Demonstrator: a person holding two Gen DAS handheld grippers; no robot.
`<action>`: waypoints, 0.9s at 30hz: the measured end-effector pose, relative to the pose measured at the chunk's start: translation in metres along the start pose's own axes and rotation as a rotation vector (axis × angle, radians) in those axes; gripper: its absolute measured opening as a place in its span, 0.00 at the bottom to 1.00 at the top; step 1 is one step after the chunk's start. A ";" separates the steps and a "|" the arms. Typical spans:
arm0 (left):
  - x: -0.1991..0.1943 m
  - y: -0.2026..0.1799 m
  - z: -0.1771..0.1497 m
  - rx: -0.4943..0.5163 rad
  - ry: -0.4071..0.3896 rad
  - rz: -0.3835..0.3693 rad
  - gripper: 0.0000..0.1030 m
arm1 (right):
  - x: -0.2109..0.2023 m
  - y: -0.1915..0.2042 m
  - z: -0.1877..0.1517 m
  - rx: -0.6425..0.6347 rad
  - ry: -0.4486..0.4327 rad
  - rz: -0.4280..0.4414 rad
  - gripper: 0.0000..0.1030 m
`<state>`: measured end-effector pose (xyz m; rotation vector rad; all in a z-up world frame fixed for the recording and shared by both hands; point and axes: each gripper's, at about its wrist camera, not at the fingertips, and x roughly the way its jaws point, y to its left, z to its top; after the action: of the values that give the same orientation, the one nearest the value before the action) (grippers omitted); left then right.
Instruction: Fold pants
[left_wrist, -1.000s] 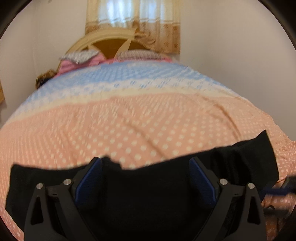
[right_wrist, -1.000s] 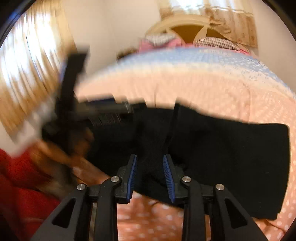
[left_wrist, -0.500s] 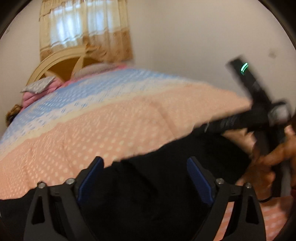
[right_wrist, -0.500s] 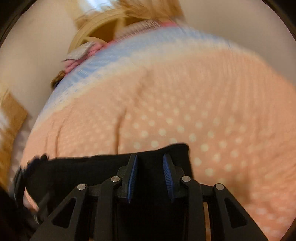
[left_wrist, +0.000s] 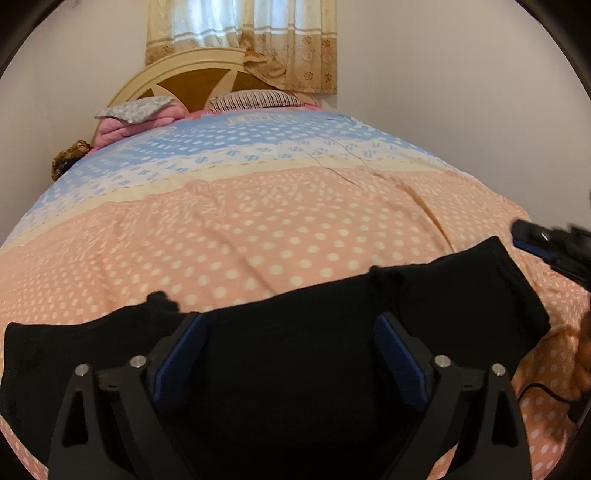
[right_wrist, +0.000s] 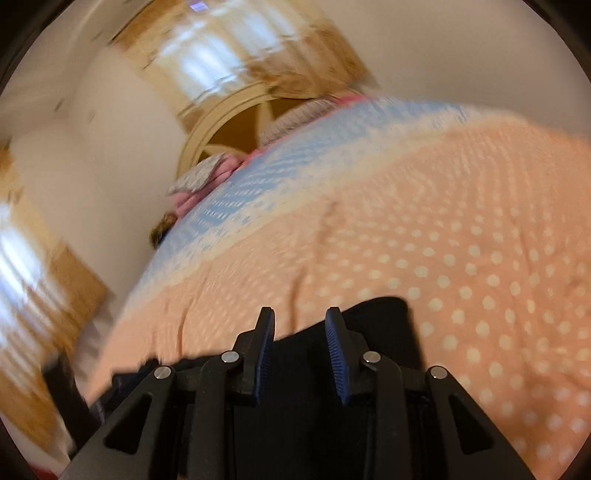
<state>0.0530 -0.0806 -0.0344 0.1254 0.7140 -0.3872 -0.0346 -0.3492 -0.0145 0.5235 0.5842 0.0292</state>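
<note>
Black pants (left_wrist: 295, 332) lie spread across the near end of the bed, running left to right in the left wrist view. My left gripper (left_wrist: 290, 334) is open wide, its blue pads over the middle of the pants, holding nothing. In the right wrist view the pants' end (right_wrist: 373, 325) shows past my right gripper (right_wrist: 300, 325), whose fingers stand partly apart over the cloth with nothing pinched between them. The right gripper's tip (left_wrist: 535, 242) also shows at the right edge of the left wrist view, beyond the pants' right end.
The bed has a peach polka-dot and blue cover (left_wrist: 277, 221). Pillows (left_wrist: 255, 99) and a folded pink blanket (left_wrist: 129, 122) lie against the curved headboard (left_wrist: 192, 79). A curtained window (left_wrist: 240, 33) is behind it. White walls flank the bed.
My left gripper swung back to face the headboard, above the pants' middle. My right gripper moved out past the pants' right end and tilted; its view is blurred by motion.
</note>
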 end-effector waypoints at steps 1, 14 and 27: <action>0.003 -0.001 -0.003 0.011 0.008 -0.003 0.94 | -0.003 0.015 -0.007 -0.060 0.014 -0.009 0.30; -0.046 0.108 -0.015 -0.056 -0.073 0.208 0.94 | 0.038 0.131 -0.074 -0.318 0.129 -0.024 0.65; -0.063 0.289 -0.093 -0.610 0.023 0.384 0.77 | 0.079 0.174 -0.131 -0.198 0.137 0.008 0.68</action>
<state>0.0644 0.2271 -0.0686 -0.3083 0.7838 0.2072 -0.0178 -0.1232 -0.0647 0.3334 0.7050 0.1305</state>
